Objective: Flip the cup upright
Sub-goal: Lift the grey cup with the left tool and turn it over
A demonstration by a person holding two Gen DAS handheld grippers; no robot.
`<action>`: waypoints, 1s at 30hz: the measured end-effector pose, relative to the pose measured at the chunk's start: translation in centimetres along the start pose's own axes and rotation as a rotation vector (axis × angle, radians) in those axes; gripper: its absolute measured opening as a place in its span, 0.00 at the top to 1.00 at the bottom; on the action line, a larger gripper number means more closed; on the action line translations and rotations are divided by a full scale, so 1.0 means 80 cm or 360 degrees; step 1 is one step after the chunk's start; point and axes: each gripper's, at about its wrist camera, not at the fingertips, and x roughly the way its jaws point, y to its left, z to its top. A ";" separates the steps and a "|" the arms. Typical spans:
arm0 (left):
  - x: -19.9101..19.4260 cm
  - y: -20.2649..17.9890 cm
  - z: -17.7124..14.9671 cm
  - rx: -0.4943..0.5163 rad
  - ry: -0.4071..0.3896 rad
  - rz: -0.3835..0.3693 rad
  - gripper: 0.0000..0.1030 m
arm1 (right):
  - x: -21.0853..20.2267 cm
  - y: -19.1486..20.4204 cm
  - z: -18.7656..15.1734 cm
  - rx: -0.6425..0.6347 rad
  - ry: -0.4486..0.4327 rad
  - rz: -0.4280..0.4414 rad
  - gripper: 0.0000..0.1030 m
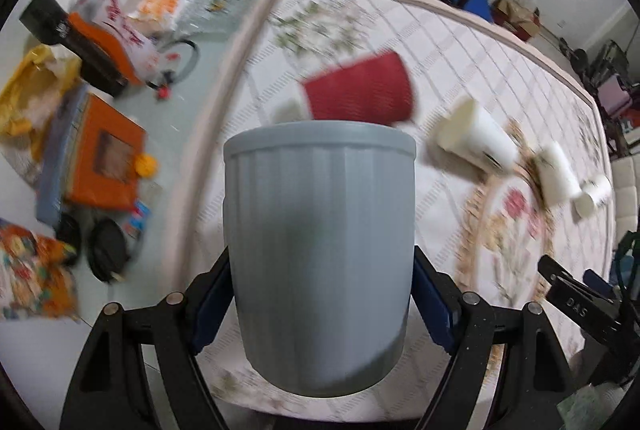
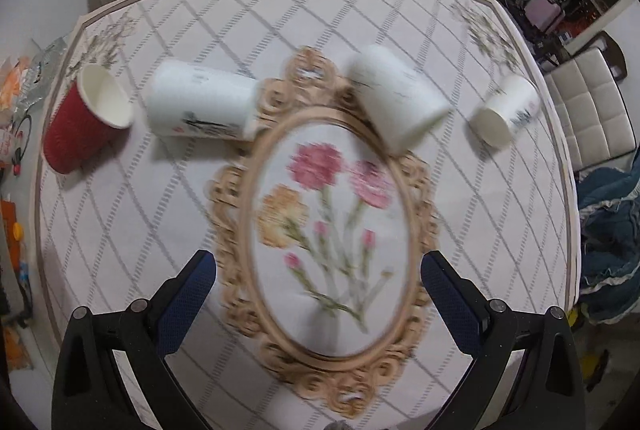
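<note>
You have bare tablecloth [image 2: 120, 230] below your right gripper [image 2: 318, 294], jaws wide and holding nothing; your left gripper [image 1: 320, 294] clamps the grey cup [image 1: 320, 250].

"DAS" on the black clamp [image 1: 576, 300]; other print too blurred.

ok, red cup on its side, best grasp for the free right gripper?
Take the red cup across its ribbed mid-body from above, jaws straddling the sides. It lies tipped, mouth toward the white cup close beside it, so a rim grasp looks crowded. Right gripper is open.
</note>
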 end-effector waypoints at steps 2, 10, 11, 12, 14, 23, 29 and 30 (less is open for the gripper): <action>0.014 -0.039 -0.015 0.0051 0.0043 -0.0024 0.23 | 0.009 -0.031 -0.009 0.0040 0.0034 -0.0012 0.00; 0.086 -0.151 -0.056 0.0183 0.0185 -0.0089 0.23 | 0.050 -0.148 -0.048 0.0164 0.0170 -0.0124 0.00; 0.092 -0.159 -0.058 0.0195 0.0191 -0.0089 0.23 | 0.053 -0.160 -0.053 0.0182 0.0179 -0.0138 0.00; 0.098 -0.170 -0.061 0.0214 0.0195 -0.0085 0.23 | 0.057 -0.170 -0.056 0.0196 0.0187 -0.0149 0.00; 0.105 -0.185 -0.065 0.0245 0.0198 -0.0071 0.23 | 0.064 -0.190 -0.062 0.0230 0.0204 -0.0166 0.00; 0.130 -0.207 -0.071 0.0265 0.0227 -0.0043 0.22 | 0.071 -0.224 -0.069 0.0306 0.0193 -0.0169 0.00; 0.136 -0.209 -0.068 0.0272 0.0251 -0.0021 0.01 | 0.075 -0.217 -0.071 0.0288 0.0196 -0.0148 0.00; 0.139 -0.212 -0.069 0.0275 0.0247 -0.0013 0.01 | 0.076 -0.217 -0.071 0.0284 0.0199 -0.0142 0.00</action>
